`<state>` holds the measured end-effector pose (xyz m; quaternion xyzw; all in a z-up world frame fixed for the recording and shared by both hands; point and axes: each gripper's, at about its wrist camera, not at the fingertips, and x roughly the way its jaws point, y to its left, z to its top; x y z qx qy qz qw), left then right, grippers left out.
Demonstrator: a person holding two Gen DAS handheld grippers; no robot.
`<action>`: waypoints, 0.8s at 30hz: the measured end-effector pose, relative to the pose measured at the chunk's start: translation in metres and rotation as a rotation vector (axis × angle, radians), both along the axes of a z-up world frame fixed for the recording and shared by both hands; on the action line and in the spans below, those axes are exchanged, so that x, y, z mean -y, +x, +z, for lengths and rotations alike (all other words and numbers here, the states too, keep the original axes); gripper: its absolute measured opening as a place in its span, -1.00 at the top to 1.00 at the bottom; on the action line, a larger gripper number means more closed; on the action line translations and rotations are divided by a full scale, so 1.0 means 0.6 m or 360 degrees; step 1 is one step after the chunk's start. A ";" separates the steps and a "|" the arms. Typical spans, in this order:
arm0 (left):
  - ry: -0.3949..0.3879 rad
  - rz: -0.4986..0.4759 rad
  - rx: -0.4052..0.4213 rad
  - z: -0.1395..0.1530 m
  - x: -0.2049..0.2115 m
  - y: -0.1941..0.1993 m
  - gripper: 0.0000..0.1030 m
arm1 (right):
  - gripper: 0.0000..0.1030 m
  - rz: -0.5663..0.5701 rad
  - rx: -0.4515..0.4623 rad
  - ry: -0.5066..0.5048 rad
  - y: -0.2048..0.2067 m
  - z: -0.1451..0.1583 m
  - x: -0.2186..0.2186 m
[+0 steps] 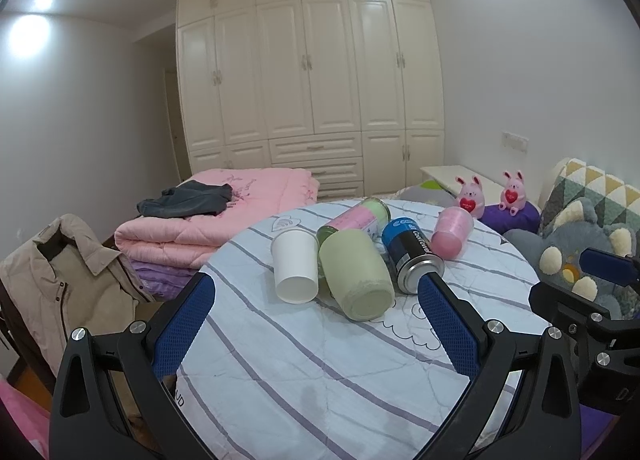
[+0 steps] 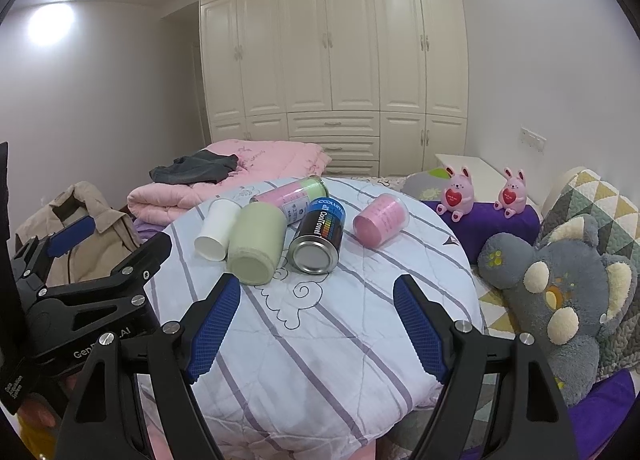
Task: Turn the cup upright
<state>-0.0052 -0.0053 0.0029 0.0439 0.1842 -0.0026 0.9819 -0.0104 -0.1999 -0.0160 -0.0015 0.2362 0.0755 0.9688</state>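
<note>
A white paper cup (image 1: 294, 264) lies on its side on the striped quilt (image 1: 320, 372), bottom toward me; it also shows in the right wrist view (image 2: 217, 228). A pale green cup (image 1: 356, 275) (image 2: 257, 244) lies beside it, touching. A pink cup (image 1: 453, 232) (image 2: 381, 220) lies on its side farther right. My left gripper (image 1: 316, 284) is open and empty, short of the cups. My right gripper (image 2: 316, 284) is open and empty, just before the cans.
A blue-black CoolTowel can (image 1: 409, 255) (image 2: 320, 238) and a pink-green can (image 1: 358, 217) (image 2: 294, 195) lie among the cups. Grey plush (image 2: 560, 292) and pink bunnies (image 2: 458, 193) at right. Folded pink blanket (image 1: 216, 215) and beige jacket (image 1: 68, 276) at left.
</note>
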 end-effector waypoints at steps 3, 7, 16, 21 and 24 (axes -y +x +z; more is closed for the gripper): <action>0.0001 -0.0005 -0.0002 0.000 0.001 0.000 -0.99 | -0.56 0.0001 -0.0021 0.0015 0.003 -0.001 0.000; -0.0006 -0.0012 -0.0013 -0.002 0.002 0.002 -0.99 | -0.56 -0.0006 -0.0046 0.0033 0.007 -0.002 0.002; -0.0026 -0.0021 -0.0085 0.003 0.005 0.031 -0.99 | -0.56 -0.0020 -0.0086 0.0034 0.024 0.010 0.002; -0.0026 -0.0046 -0.0125 0.008 0.006 0.054 -0.99 | -0.56 -0.0026 -0.0126 0.0060 0.044 0.017 0.006; -0.0032 -0.0053 -0.0185 0.005 0.004 0.073 -0.99 | -0.56 -0.0053 -0.0201 0.0064 0.064 0.019 0.008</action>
